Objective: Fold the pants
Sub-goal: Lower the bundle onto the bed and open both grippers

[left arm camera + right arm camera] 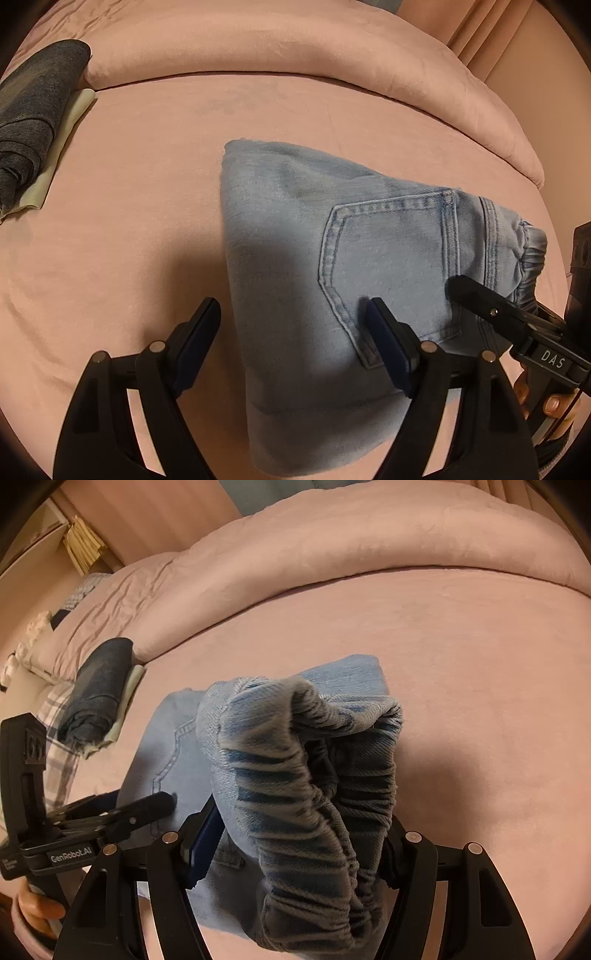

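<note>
Pink bed sheet (147,184) fills both views, pink duvet (295,48) bunched along the top, pleated curtain (480,33) upper right of the left wrist view, plaid pillow (59,716) at left and a pale wall (147,517) upper left of the right wrist view, warm dim light.

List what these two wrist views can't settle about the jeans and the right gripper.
- Right gripper, right wrist view: the bunched elastic waistband hides its pads, so contact is unclear.
- Light blue jeans, left wrist view: lower edge hidden behind the left gripper.
- Folded dark garment, left wrist view: cut off by the picture's left rim.
</note>
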`<move>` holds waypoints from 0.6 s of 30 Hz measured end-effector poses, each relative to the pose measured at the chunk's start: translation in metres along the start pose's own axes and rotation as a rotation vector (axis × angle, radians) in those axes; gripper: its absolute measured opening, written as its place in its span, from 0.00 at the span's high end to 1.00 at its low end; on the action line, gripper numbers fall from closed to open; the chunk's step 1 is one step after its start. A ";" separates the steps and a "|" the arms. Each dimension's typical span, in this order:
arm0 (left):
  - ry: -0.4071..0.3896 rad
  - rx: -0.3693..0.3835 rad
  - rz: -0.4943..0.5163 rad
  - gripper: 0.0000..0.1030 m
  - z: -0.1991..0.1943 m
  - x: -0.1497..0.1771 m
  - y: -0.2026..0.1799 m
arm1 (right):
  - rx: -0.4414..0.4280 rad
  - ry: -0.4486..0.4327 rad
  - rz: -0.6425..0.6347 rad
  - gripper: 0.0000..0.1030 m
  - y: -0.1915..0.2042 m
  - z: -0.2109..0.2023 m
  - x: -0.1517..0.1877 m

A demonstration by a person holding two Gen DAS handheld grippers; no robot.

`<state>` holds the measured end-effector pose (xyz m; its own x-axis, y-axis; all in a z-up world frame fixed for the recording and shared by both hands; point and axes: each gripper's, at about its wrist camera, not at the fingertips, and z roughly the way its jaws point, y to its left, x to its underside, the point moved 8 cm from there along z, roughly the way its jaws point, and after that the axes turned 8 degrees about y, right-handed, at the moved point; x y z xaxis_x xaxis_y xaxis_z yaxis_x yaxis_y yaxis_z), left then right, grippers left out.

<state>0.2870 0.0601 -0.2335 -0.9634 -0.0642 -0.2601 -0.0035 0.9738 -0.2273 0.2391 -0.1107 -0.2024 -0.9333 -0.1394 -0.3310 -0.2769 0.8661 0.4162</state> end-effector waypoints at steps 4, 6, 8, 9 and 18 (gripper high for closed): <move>0.005 0.002 -0.008 0.20 0.000 0.003 0.001 | 0.027 -0.005 -0.012 0.32 -0.004 -0.003 0.002; 0.004 -0.008 -0.007 0.18 -0.001 0.004 0.001 | 0.037 -0.007 -0.015 0.32 -0.006 -0.004 0.003; 0.007 -0.017 -0.001 0.16 -0.001 0.004 0.001 | 0.048 -0.008 -0.015 0.32 -0.007 -0.005 0.005; 0.009 -0.016 0.001 0.16 0.000 0.004 -0.001 | 0.064 -0.010 -0.020 0.32 -0.009 -0.006 0.006; 0.016 -0.043 0.029 0.10 0.000 0.007 -0.009 | 0.108 -0.015 -0.035 0.31 -0.012 -0.008 0.011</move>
<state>0.2800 0.0507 -0.2338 -0.9675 -0.0322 -0.2506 0.0136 0.9838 -0.1789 0.2305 -0.1263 -0.2039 -0.9197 -0.1634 -0.3570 -0.2821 0.9075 0.3112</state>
